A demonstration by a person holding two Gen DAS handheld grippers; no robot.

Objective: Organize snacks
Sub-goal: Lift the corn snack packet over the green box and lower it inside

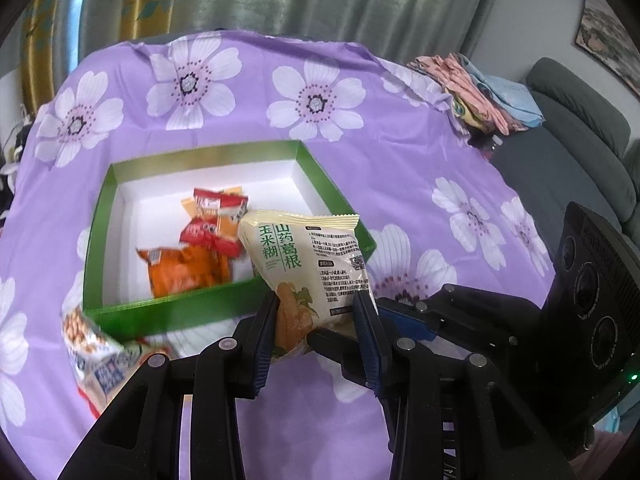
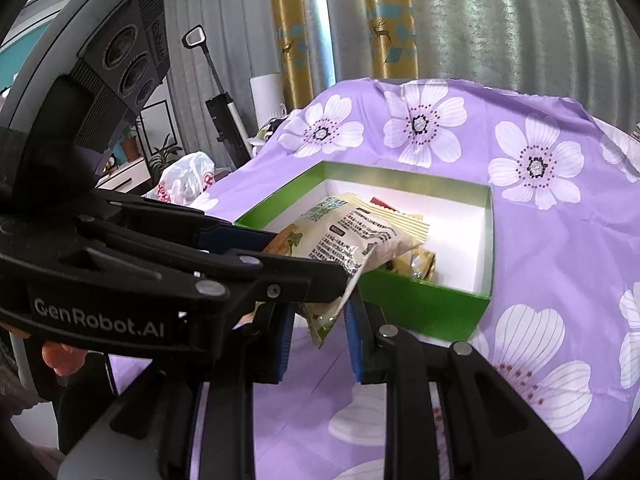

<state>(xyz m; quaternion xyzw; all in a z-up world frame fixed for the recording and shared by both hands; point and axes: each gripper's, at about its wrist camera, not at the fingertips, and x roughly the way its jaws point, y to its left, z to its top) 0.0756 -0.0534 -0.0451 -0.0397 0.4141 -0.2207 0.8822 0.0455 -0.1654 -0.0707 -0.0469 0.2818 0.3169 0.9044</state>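
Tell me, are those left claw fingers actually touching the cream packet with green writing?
Touching. In the left wrist view, the left gripper pinches the cream packet; both blue fingers press its sides.

A cream plastic snack packet with green print tilts upright above the near wall of the open green cardboard box, which holds red and orange snack packets.

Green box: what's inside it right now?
The green box holds red packets and orange packets on its white floor. The cream packet in the left gripper hides the near right corner, so anything there can't be seen.
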